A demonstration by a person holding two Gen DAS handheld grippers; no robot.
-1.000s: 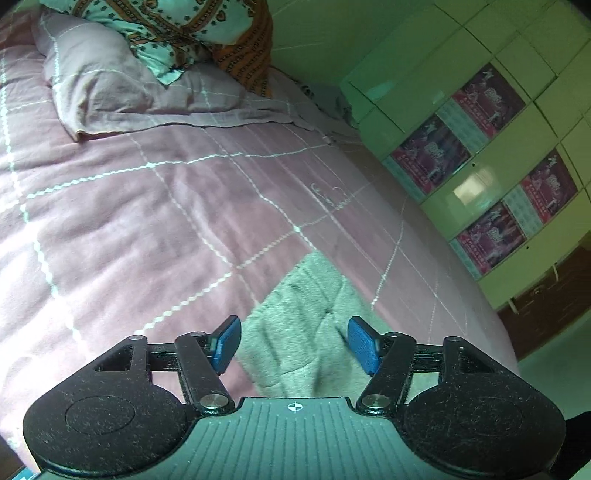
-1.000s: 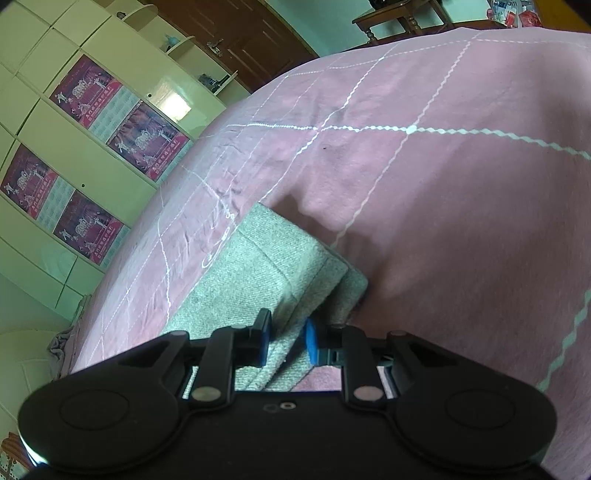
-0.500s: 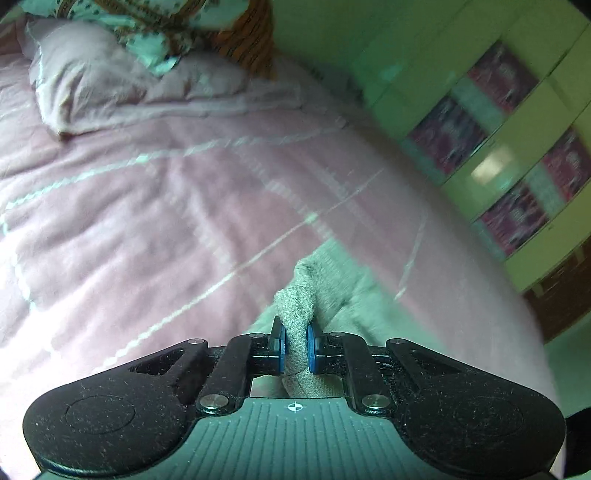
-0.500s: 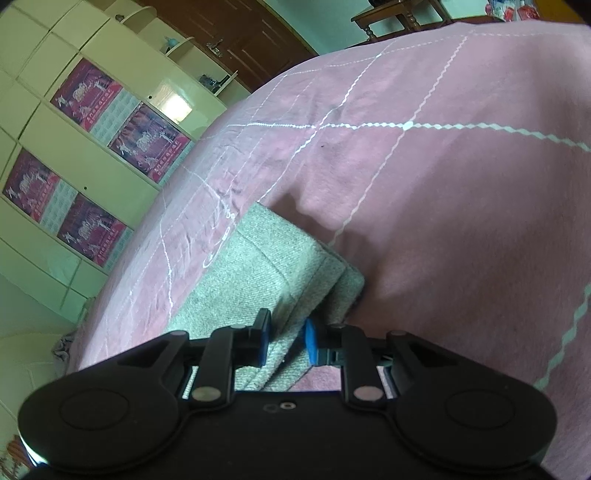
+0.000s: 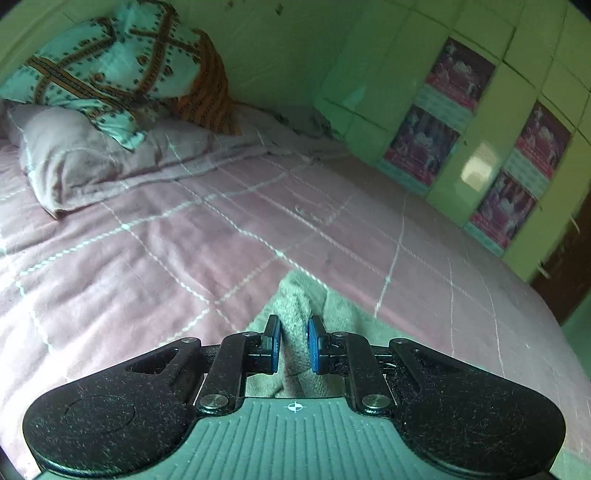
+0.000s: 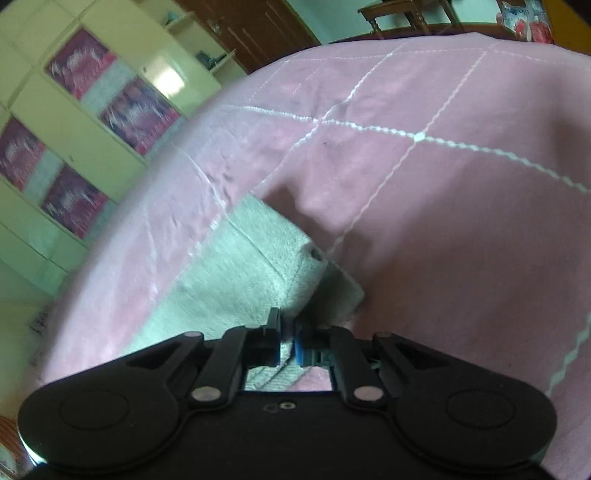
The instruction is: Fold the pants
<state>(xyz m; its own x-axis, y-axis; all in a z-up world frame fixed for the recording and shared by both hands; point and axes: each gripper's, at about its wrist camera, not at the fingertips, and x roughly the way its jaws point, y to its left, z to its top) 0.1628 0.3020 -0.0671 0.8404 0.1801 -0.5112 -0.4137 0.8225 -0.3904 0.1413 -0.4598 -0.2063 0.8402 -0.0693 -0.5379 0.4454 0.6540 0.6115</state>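
Note:
The grey knit pants [image 5: 299,306] lie folded on the pink bedspread [image 5: 147,258]. My left gripper [image 5: 293,343] is shut on a bunched corner of the pants, which rises in a ridge between the blue pads. In the right wrist view the pants [image 6: 236,273] show as a folded stack with a seam line. My right gripper [image 6: 286,341] is shut on the near edge of that stack, lifting its top layer a little off the bedspread [image 6: 443,221].
A pink pillow [image 5: 85,162] and a patterned teal and orange cushion [image 5: 110,74] lie at the head of the bed. A green cabinet wall with posters [image 5: 461,129] runs along the bed's far side. A wooden table [image 6: 406,14] stands beyond the foot.
My left gripper closed on the pants corner and lifted it, tilting upward. My right gripper closed tighter on the stack's edge and raised it slightly.

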